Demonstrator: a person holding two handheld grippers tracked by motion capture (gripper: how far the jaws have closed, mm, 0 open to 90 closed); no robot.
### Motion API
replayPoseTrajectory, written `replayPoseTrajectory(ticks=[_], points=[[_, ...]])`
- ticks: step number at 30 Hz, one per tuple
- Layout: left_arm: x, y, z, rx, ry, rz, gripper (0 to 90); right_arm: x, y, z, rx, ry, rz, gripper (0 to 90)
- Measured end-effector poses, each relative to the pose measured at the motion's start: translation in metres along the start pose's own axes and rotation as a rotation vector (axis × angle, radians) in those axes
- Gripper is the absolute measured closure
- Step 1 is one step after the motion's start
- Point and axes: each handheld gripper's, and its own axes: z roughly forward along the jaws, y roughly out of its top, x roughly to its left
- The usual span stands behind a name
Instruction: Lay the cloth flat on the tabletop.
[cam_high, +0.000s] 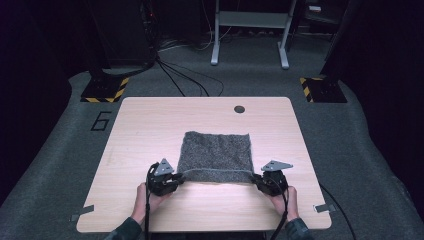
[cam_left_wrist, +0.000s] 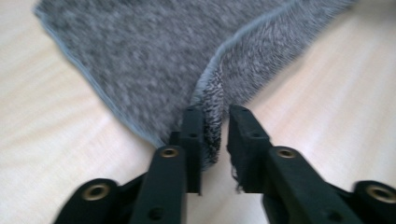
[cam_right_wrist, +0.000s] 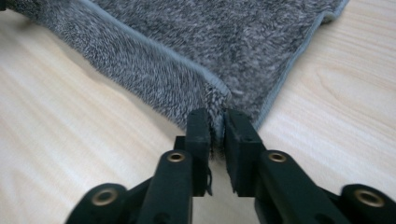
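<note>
Black jaws of the left gripper (cam_left_wrist: 215, 116) right up close, standing a little apart, with a corner of the grey fluffy cloth (cam_left_wrist: 140, 51) tucked in between. Leaning on one pad, with a clear sliver of pale wood before the other, so loose, not pinched. Same deal over at the right gripper (cam_right_wrist: 217, 116): jaws slightly parted with a narrower gap, another cloth corner sitting in it, fibres brushing the pads but no squeeze to be seen.

Handy stuff from the gripper views that can't be made out from above: the light grey hem stitched round the cloth, the fuzzy pile, and a raised ridge running away from each pair of jaws.

From the high view instead: the whole layout. Cloth roughly square, lying about mid-table (cam_high: 150, 115), its near edge stretched as a strip from one gripper to the other. Both near corners at the jaw tips, rest of the cloth flat on the wood beyond. Left hand (cam_high: 145, 197) and right hand (cam_high: 285, 197) behind the grippers, close to the table's near edge.

Plenty of bare wood left, right and beyond the cloth. Small round hole (cam_high: 239, 109) near the far edge, well apart from the cloth. Bit of tape (cam_high: 81, 214) at the near left corner.
</note>
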Motion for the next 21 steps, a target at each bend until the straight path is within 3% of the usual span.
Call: replayPoseTrajectory(ticks=[4,7,11,12,15,18,21], points=[[0.000,-0.011,-0.014,0.030,-0.052,-0.013,61.1,-0.002,-0.004,-0.016,-0.011,0.006,0.001,71.3],[0.002,-0.016,-0.026,0.030,-0.048,-0.036,51.6,-0.006,-0.004,-0.030,-0.033,0.013,0.025,64.9],[0.011,-0.010,-0.037,0.010,-0.001,-0.056,38.7,-0.012,0.003,-0.039,-0.048,0.009,0.057,51.6],[0.015,-0.005,-0.037,0.007,0.020,-0.041,36.0,-0.013,0.006,-0.038,-0.048,0.001,0.060,47.4],[0.025,0.014,-0.030,-0.001,0.063,-0.028,29.7,-0.012,0.018,-0.027,-0.031,-0.028,0.056,38.1],[0.032,0.032,-0.011,-0.001,0.068,-0.039,24.7,-0.008,0.029,-0.008,0.009,-0.061,0.039,26.7],[0.034,0.044,0.013,0.018,0.044,-0.021,23.4,-0.002,0.038,0.015,0.027,-0.079,0.031,20.4]])
